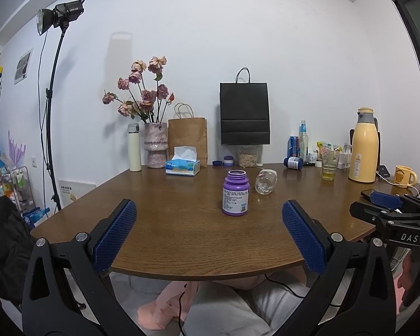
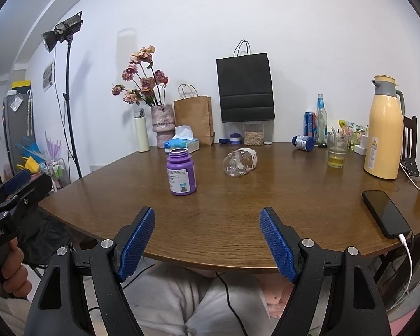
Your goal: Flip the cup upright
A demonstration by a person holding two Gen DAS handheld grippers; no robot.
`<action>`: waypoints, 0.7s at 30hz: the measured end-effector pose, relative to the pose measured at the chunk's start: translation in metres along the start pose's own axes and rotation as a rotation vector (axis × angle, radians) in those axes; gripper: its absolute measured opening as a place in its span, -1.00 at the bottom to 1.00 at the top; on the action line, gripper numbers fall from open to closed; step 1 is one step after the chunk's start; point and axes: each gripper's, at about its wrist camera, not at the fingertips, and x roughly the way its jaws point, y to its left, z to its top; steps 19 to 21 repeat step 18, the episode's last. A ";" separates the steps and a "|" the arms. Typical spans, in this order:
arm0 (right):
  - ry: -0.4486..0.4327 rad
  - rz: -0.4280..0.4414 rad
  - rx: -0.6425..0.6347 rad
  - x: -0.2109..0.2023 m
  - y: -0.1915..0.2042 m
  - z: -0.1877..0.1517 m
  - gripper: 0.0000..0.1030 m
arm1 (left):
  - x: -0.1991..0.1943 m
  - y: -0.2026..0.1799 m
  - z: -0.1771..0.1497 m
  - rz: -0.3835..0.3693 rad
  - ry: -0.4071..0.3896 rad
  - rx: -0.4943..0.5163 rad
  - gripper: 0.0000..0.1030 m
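Observation:
A clear cup lies on its side on the brown table, just right of an open purple bottle. In the right wrist view the cup lies with its base toward me, right of the purple bottle. My left gripper is open and empty over the table's near edge, well short of the cup. My right gripper is open and empty, also at the near edge. It also shows in the left wrist view at far right.
A black phone on a white cable lies at the right edge. A yellow thermos, a glass with yellow liquid, a blue bottle on its side, a tissue box, a vase and paper bags line the back.

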 end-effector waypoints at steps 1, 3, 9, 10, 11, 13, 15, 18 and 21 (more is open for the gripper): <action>0.000 0.000 0.000 0.000 0.000 0.000 0.59 | 0.000 0.000 0.000 0.000 0.001 0.000 1.00; 0.001 0.001 -0.001 0.000 0.000 0.000 0.59 | 0.000 0.000 0.001 0.000 0.001 0.000 1.00; 0.007 0.002 0.002 0.000 -0.001 0.000 0.59 | 0.001 0.001 0.000 0.002 0.005 -0.004 1.00; 0.007 0.003 0.002 0.000 -0.001 0.000 0.59 | 0.001 0.001 0.000 0.003 0.006 -0.005 1.00; 0.008 0.003 0.001 0.000 0.000 0.000 0.59 | 0.001 0.001 0.001 0.002 0.006 -0.005 1.00; 0.008 0.003 0.001 0.001 0.000 0.001 0.59 | 0.001 0.000 0.000 0.002 0.007 -0.002 1.00; 0.010 0.004 0.002 0.001 0.000 0.000 0.59 | 0.002 -0.001 0.000 -0.001 0.008 0.000 1.00; 0.015 0.005 0.004 0.003 0.000 0.000 0.59 | 0.004 -0.002 -0.002 0.001 0.022 0.009 1.00; 0.015 0.005 0.004 0.003 0.000 0.000 0.59 | 0.004 -0.002 -0.002 0.001 0.022 0.009 1.00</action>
